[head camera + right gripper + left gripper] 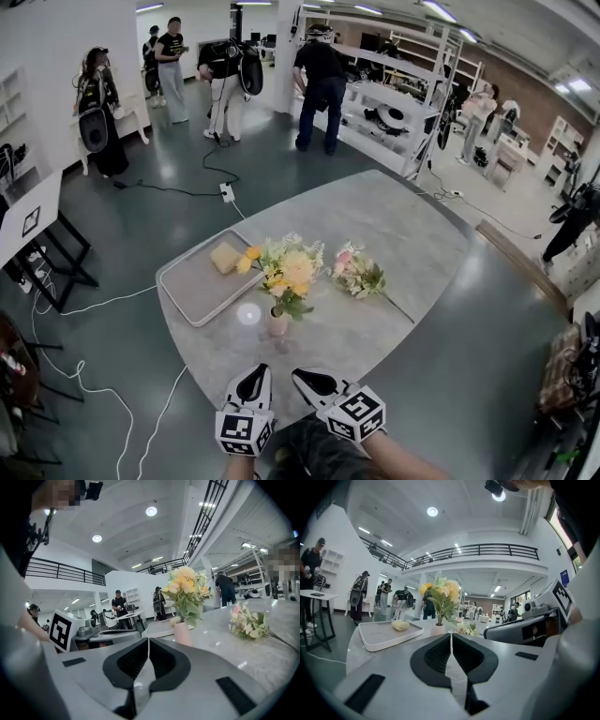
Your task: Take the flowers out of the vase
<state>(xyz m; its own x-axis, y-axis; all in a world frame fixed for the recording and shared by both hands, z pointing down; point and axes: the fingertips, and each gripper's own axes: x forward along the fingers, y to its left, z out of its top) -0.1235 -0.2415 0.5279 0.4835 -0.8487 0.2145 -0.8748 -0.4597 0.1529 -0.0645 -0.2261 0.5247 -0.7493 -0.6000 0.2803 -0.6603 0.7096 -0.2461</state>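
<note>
First, open the right gripper (307,376) and left gripper (255,371), both closed tight on nothing at the table's (412,239) near edge, then reach to the flowers (287,270) upright in the vase (277,324) beside the tray (187,283), brace the vase, pinch stems low, lift straight up.

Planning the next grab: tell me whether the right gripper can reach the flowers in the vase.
Probably yes: only bare table lies between the right gripper and the flowers in the vase; its jaws are shut and must open first.
</note>
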